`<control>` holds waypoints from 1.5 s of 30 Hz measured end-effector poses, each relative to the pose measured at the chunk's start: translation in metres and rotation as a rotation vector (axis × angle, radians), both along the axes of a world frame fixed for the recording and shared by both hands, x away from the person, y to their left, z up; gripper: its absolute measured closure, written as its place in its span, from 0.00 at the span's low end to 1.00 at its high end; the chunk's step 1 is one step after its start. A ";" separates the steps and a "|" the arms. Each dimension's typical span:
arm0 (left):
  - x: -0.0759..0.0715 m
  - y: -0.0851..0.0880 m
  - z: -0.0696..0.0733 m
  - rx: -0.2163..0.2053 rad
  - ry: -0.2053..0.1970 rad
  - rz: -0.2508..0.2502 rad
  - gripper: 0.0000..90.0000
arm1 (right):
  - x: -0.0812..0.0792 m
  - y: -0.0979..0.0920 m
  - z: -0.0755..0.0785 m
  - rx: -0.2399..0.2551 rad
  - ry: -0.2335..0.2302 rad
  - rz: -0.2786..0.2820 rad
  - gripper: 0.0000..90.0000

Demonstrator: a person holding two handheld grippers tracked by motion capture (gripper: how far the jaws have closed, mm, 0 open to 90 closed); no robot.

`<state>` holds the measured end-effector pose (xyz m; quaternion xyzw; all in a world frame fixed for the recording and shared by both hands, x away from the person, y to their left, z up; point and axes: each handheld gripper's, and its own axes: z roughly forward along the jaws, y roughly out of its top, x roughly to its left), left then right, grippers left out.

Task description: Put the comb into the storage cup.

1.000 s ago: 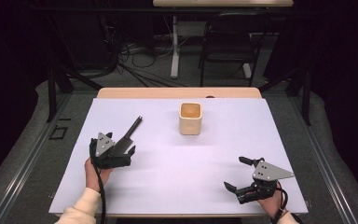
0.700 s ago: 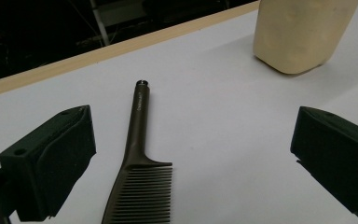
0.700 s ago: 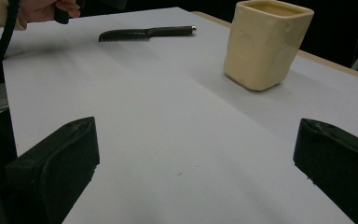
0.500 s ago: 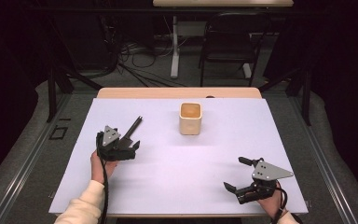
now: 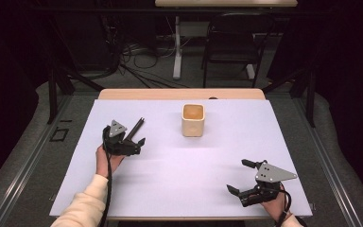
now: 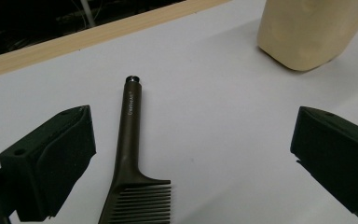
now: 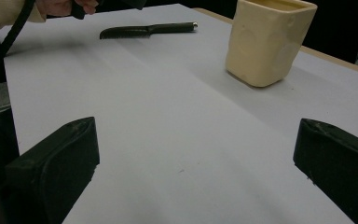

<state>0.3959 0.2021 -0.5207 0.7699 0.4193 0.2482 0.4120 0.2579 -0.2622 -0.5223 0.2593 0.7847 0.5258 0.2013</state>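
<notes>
Hovering wide open and empty, the left gripper [image 6: 191, 158] is straddling the dark comb [image 6: 130, 154], whose handle is pointing toward the frame's top.

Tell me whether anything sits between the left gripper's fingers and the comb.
Nothing visible does. The left gripper is open over the comb, which lies flat on the white table cover. The cream cup stands off to the side.

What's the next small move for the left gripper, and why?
Probably lower the left gripper a little and centre it on the comb's handle before closing. Its jaws stand wide open, and the comb lies flat on the white table cover, close to one jaw rather than midway, untouched.
</notes>
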 end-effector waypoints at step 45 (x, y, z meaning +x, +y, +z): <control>0.075 -0.015 0.003 0.060 0.079 0.116 0.67 | 0.001 0.001 -0.001 -0.011 0.024 0.019 0.00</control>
